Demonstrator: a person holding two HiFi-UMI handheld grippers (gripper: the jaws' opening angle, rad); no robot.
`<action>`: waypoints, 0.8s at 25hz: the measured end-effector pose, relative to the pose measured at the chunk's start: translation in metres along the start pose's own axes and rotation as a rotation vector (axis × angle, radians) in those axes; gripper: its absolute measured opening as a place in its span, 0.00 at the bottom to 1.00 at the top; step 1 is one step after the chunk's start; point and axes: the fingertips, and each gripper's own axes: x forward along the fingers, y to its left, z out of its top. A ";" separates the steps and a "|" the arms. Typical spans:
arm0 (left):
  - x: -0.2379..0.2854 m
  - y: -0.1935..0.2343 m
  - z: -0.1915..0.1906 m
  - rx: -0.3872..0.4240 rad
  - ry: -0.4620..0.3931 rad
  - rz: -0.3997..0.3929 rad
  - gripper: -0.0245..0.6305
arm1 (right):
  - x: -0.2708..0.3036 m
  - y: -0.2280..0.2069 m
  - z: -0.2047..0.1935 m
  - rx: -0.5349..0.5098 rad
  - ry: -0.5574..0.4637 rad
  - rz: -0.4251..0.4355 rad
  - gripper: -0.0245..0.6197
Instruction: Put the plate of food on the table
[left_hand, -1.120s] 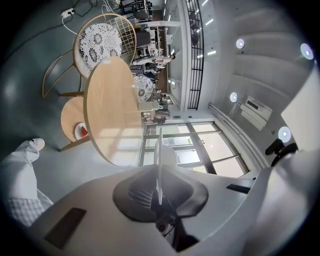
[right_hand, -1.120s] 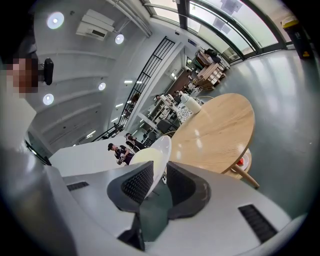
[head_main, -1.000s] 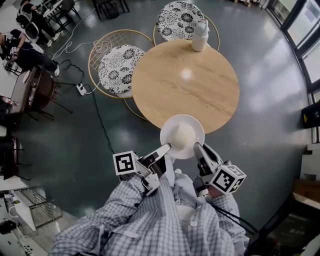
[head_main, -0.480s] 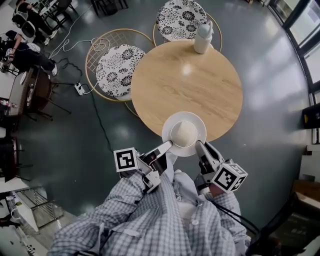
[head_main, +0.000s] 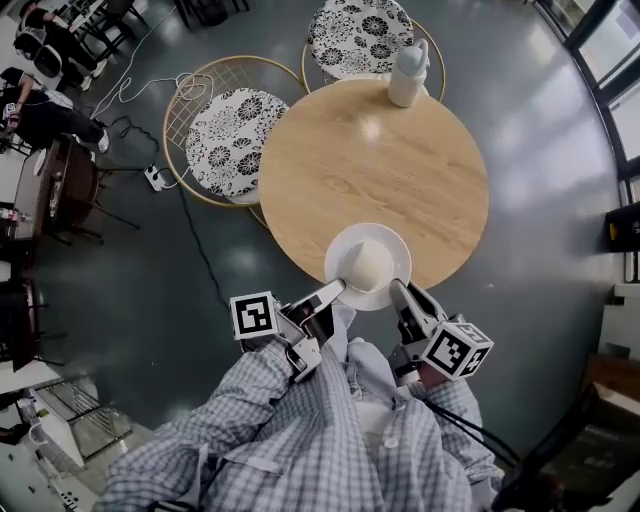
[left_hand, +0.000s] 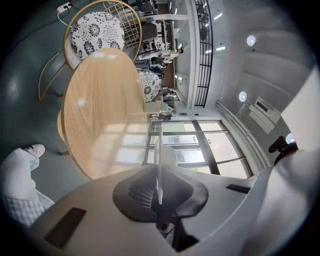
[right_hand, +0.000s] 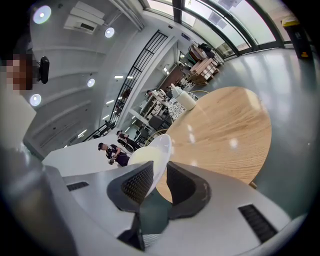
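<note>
A white plate (head_main: 343, 250) carrying a pale mound of food (head_main: 368, 266) hangs over the near edge of the round wooden table (head_main: 370, 160). My left gripper (head_main: 338, 291) is shut on the plate's left rim, and my right gripper (head_main: 394, 291) is shut on its right rim. In the left gripper view the plate (left_hand: 158, 150) appears edge-on as a thin white line between the jaws of the left gripper (left_hand: 159, 192), with the table (left_hand: 100, 110) beyond. In the right gripper view the plate's rim (right_hand: 156, 152) runs into the right gripper (right_hand: 160, 182), above the table (right_hand: 225, 135).
A white bottle (head_main: 407, 72) stands at the table's far edge. Two wire chairs with patterned cushions (head_main: 235, 130) (head_main: 360, 35) sit at the far left and far side. A power strip with cable (head_main: 155, 178) lies on the grey floor. Desks with people are far left.
The plate, held by both grippers, has moved slightly forward, so more of it lies over the table's near edge. Both grips look the same.
</note>
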 end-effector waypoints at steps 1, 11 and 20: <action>0.001 0.003 0.002 -0.003 0.002 0.006 0.07 | 0.003 -0.003 -0.001 0.003 0.005 -0.005 0.17; 0.009 0.039 0.018 -0.015 0.032 0.077 0.07 | 0.027 -0.031 -0.010 0.026 0.070 -0.067 0.17; 0.013 0.070 0.027 -0.027 0.046 0.136 0.07 | 0.045 -0.053 -0.022 0.038 0.117 -0.119 0.17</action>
